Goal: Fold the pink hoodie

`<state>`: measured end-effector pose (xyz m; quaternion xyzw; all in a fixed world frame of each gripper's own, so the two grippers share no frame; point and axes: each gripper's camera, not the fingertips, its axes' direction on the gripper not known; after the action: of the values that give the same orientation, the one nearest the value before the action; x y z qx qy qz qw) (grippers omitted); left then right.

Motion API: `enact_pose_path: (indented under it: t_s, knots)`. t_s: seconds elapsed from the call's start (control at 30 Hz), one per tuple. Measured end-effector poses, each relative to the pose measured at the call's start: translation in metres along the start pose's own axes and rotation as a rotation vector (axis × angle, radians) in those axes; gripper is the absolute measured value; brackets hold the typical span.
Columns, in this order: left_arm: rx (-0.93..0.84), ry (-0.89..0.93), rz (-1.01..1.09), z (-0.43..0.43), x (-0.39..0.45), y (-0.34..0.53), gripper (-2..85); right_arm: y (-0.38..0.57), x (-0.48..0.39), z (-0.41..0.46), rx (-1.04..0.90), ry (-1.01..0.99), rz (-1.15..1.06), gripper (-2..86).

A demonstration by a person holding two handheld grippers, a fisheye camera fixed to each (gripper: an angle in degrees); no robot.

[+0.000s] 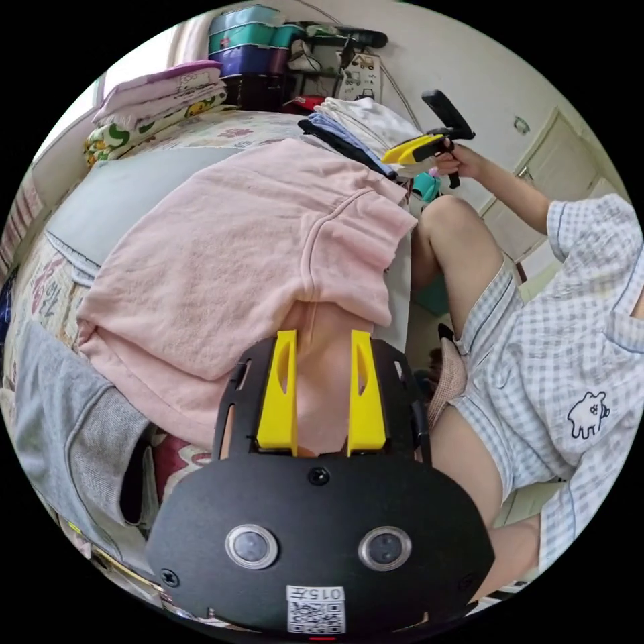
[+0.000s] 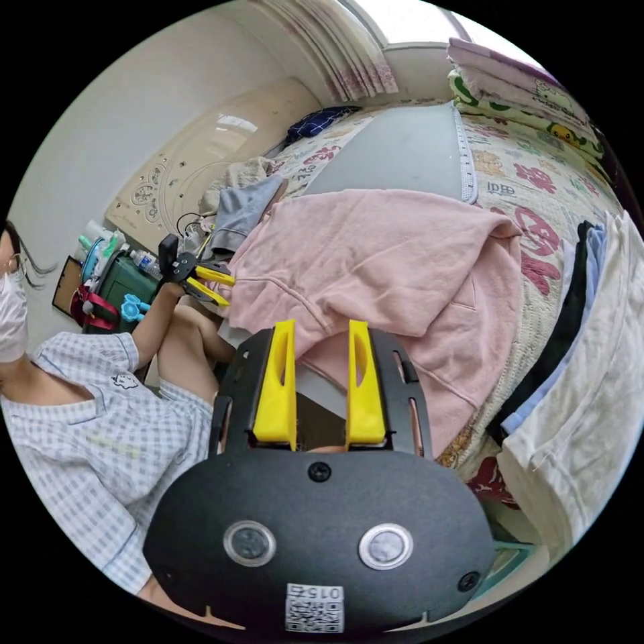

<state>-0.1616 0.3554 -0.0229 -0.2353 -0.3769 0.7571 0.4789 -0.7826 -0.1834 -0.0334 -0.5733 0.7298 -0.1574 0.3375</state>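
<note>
Left gripper view showed the soft pink fleece hoodie (image 1: 248, 268) lying partly folded on the patterned bedspread (image 1: 40, 295), the left gripper (image 1: 323, 386) hovering with jaws apart and empty. Right gripper view showed the right gripper (image 2: 322, 382) equally spread, plus the hoodie's far pocket edge. Next, probably, came gripping an edge.

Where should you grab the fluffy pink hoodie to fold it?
Probably the soft pink fleece hoodie is best pinched at its ribbed hem corner hanging near the bed edge. Come from the person's side with the right hand-held gripper, since that thin edge lies loose and nearest the open jaws.
</note>
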Motion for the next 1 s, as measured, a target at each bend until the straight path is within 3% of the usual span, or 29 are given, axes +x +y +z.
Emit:
enact_pose_path:
  t_s: [0.1,0.27,0.4,0.47,0.53,0.8,0.9,1.0]
  knots:
    - [0.019,-0.061,-0.099,-0.019,0.011,0.022,11.8,0.007,0.005,-0.067,0.147,0.054,0.128,15.7]
    - [0.268,-0.137,-0.555,-0.047,0.021,0.124,13.3,0.045,0.042,-0.153,0.373,-0.005,0.424,16.3]
    - [0.376,-0.411,-0.737,-0.076,0.054,0.170,14.5,0.068,0.057,-0.186,0.416,0.070,0.594,17.4]
    - [0.335,-0.394,-0.796,-0.069,0.050,0.180,14.2,0.066,0.061,-0.198,0.421,0.019,0.614,17.5]
    - [0.290,-0.293,-0.819,-0.054,0.040,0.190,13.7,0.055,0.061,-0.220,0.372,0.090,0.621,17.6]
    - [0.523,-0.186,-0.964,-0.061,0.046,0.233,11.9,0.033,0.062,-0.277,0.305,-0.017,0.622,14.4]
    - [0.495,-0.099,-0.961,-0.048,0.036,0.228,11.3,0.022,0.054,-0.294,0.284,-0.069,0.583,12.3]
    - [0.478,-0.139,-0.991,-0.046,0.031,0.226,8.9,0.010,0.045,-0.309,0.256,-0.012,0.581,8.5]
